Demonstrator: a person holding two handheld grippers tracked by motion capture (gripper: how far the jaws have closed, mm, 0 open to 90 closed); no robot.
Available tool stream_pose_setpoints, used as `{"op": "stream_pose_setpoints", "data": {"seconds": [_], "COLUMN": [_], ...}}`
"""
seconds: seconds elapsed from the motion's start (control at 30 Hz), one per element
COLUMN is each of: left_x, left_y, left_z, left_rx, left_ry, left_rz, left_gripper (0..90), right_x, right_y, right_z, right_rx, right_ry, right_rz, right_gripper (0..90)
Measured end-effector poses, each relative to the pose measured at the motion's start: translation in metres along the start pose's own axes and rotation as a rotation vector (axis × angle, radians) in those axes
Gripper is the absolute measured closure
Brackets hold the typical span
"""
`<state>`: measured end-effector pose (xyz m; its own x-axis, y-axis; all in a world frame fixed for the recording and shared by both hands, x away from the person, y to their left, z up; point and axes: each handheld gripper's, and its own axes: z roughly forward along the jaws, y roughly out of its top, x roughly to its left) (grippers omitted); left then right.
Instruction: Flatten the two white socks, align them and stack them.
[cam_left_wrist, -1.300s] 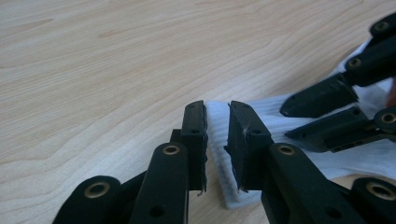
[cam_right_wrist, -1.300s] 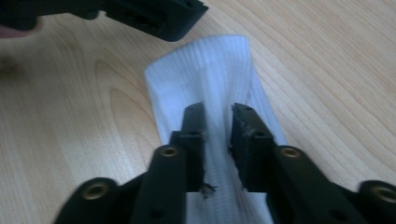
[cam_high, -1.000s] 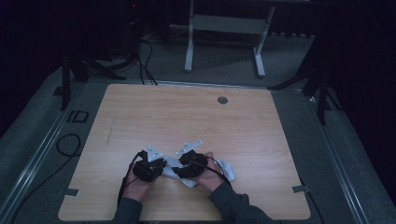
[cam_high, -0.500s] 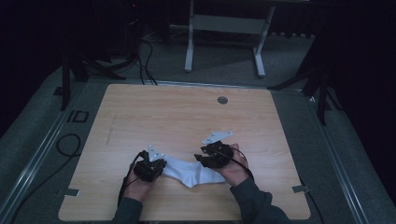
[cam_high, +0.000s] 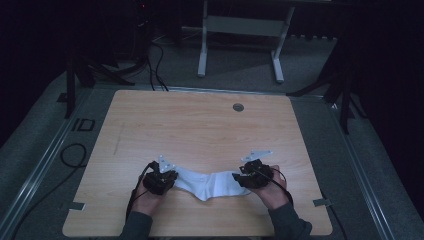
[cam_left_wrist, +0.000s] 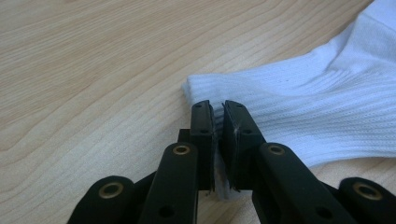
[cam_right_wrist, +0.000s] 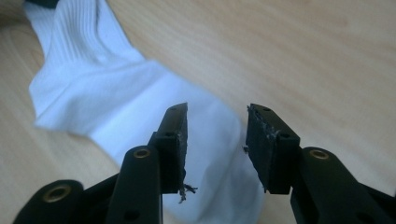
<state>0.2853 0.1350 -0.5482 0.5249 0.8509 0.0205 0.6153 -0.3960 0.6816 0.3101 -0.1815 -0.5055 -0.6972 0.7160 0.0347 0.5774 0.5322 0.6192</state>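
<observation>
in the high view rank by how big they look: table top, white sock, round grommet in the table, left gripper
1. table top
2. white sock
3. left gripper, somewhat smaller than the sock
4. round grommet, smallest though farthest from the camera

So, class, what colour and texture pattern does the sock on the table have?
The sock is white with fine ribbing, clearest in the left gripper view.

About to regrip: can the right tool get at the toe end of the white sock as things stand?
Probably yes. The right tool stands open right over the toe end of the white sock, with nothing between. The left tool pinches the cuff end, so the sock should stay put.
</observation>
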Motion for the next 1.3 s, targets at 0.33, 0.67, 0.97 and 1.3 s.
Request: {"op": "stream_pose_setpoints", "data": {"seconds": [0.33,0.67,0.97,1.3], "left_x": [-0.001,-0.001,0.000,-0.001], "left_y": [0.000,0.000,-0.001,-0.001], "left_z": [0.000,0.000,0.000,-0.001], "left_rx": [0.002,0.002,0.002,0.005], "left_ry": [0.004,0.003,-0.003,0.002], "left_rz": [0.009,0.005,0.002,0.006], "left_gripper": [82.5,82.5,82.5,82.5], "right_x": [0.001,-0.004,-0.015,-0.022], "right_y": [-0.018,-0.026,-0.032,-0.033], "right_z": [0.019,0.004,-0.007,-0.014], "right_rx": [0.026,0.002,-0.020,-0.046], "right_ry": [0.001,-0.021,-0.037,-0.050], "right_rz": [0.056,0.071,0.104,0.120], "right_gripper": [68.7,86.3,86.5,86.5]}}
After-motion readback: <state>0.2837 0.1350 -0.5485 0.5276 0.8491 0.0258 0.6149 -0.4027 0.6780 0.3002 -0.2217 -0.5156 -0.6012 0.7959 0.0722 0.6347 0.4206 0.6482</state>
